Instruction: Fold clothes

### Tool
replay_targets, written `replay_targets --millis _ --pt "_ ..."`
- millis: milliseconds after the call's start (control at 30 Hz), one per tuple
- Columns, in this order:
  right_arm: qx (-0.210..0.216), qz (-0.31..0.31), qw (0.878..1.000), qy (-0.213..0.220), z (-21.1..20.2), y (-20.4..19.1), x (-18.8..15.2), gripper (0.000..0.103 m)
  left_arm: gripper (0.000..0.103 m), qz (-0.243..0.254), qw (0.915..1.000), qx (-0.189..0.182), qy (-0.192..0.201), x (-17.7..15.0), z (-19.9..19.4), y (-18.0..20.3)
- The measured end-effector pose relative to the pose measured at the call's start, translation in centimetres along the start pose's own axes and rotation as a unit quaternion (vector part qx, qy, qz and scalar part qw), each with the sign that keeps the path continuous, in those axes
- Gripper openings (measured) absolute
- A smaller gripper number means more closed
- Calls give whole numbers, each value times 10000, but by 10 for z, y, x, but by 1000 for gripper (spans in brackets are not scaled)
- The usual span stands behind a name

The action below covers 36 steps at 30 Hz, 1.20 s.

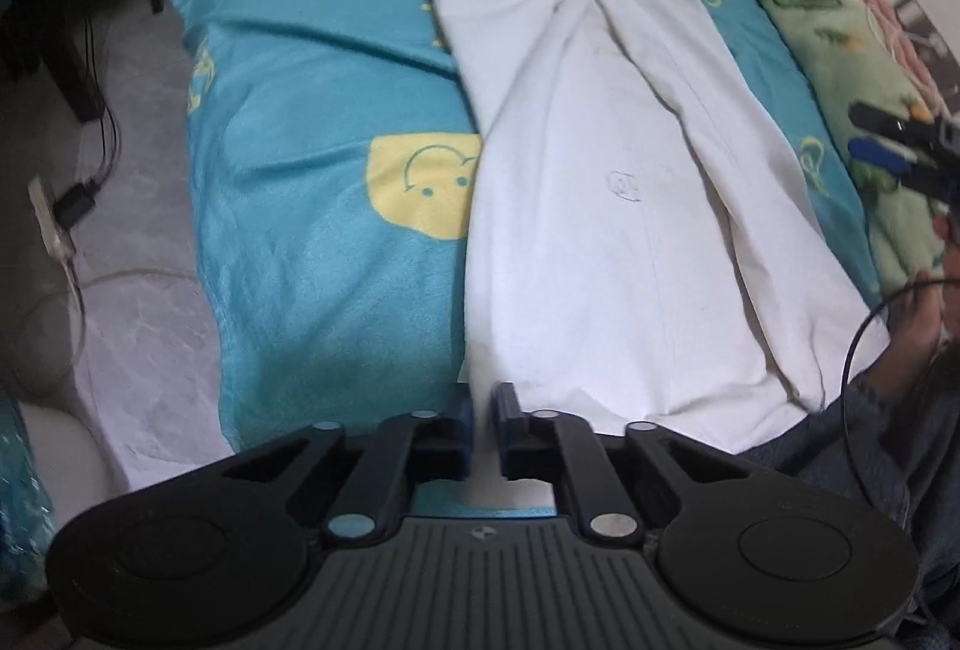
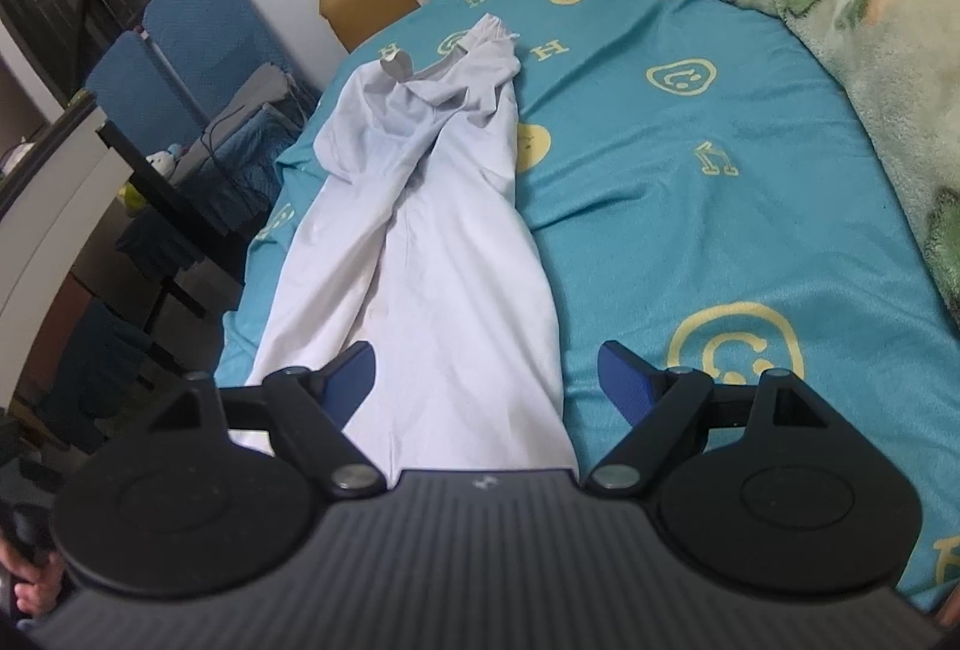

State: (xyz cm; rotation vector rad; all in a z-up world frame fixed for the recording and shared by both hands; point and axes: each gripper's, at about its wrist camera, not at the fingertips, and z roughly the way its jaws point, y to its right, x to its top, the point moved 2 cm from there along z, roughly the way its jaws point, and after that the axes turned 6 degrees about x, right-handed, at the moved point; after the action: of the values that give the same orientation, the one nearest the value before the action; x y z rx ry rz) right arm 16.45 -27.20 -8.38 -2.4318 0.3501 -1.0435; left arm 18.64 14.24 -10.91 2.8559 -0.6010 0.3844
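White garment [image 1: 600,206] lies lengthwise on the bed [image 1: 312,242], its near hem at the bed's edge, below both my grippers. Left gripper [image 1: 483,428]: jaws pressed nearly together at the hem's left corner; whether any cloth sits between the pads I cannot tell. Right gripper [image 2: 486,380]: jaws spread wide, straddling the hem's right side, holding nothing. Risk: lifting left-handed only would probably drag and skew the garment, or drop a thin pinch.
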Motion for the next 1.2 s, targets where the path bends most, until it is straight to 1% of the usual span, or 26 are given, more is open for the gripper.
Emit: replay_targets --millis 67,200,300,400,467,567,700,767,867,900,933,967,1000,1067,1100,1133,1167,1200 --pt "-5 32 10000 46 -1 1 1 83 1 113 9997 187 74 2 -11 14" --pt "3 109 9999 125 -6 2 2 83 1 568 9962 525 407 6 -43 67" --pt "55 212 9996 166 -11 4 2 83 1 963 9914 653 596 2 -62 114" --pt "84 299 9992 234 -17 6 2 83 1 1338 9856 733 727 -6 -71 160" --pt "130 357 9988 312 -22 8 4 83 0 1436 9840 737 750 -10 -66 183" --pt "223 340 9981 460 -30 8 7 83 0 1427 9852 669 666 -12 -43 207" --pt "322 265 9974 580 -38 8 9 83 1 999 9928 533 387 -9 -1 214" --pt "371 225 9972 607 -40 8 11 83 2 828 9951 493 236 -8 14 214" --pt "436 159 9968 652 -43 7 13 83 8 796 9956 469 147 -4 25 218" --pt "436 116 9967 674 -44 6 14 83 17 807 9955 453 187 -3 24 218" --pt "439 68 9966 699 -45 5 15 83 22 781 9954 464 298 -2 19 218" --pt "456 21 9963 729 -47 4 16 83 24 734 9951 491 441 0 13 217" --pt "474 -25 9960 759 -49 3 16 83 30 690 9944 526 596 2 7 216" --pt "515 -110 9951 840 -54 1 19 83 37 606 9921 444 1000 9 -7 213" --pt "531 -144 9945 892 -57 1 20 83 44 557 9902 442 1204 13 -14 212" --pt "546 -175 9939 944 -59 1 22 83 53 502 9873 528 1415 17 -20 210" --pt "556 -193 9933 991 -62 1 24 83 57 442 9828 677 1660 23 -26 208" --pt "563 -199 9928 1035 -64 2 25 83 64 353 9774 848 1903 30 -32 206"
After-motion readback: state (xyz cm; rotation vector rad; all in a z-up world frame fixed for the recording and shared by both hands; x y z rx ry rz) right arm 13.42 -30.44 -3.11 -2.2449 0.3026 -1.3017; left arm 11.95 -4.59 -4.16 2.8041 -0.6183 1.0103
